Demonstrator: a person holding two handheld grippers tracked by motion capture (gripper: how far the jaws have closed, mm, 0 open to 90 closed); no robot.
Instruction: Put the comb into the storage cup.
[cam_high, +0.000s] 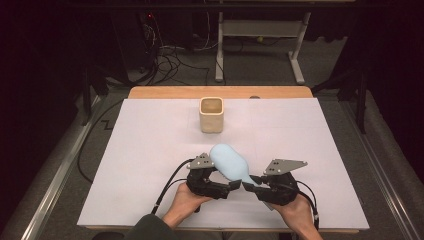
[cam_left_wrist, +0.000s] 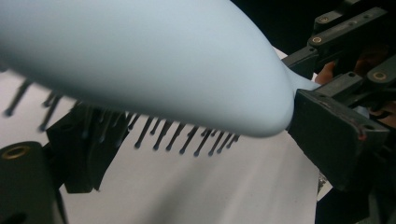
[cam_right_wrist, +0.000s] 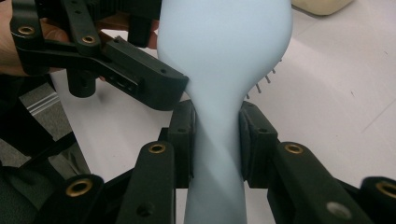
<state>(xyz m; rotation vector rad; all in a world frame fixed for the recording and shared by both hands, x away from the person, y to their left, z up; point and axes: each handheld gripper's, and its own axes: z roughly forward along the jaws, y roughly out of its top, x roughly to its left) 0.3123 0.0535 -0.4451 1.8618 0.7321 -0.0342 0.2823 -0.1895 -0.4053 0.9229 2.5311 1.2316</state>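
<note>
A pale blue hairbrush (cam_high: 230, 162) is being held just above the near middle of the white surface (cam_high: 150, 150), its handle being clamped by the right tongs (cam_high: 248, 185), bristles facing down. The left tongs (cam_high: 235, 184) are being kept apart beside the brush's neck, one jaw touching it. Any handover is best being done with a firm handle grip; open room is lying toward the far cup (cam_high: 211, 114), well apart.

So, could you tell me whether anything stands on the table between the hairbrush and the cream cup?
Nothing visible does. The hairbrush, gripped at its handle by the right gripper, faces bare white table up to the cream cup.
</note>
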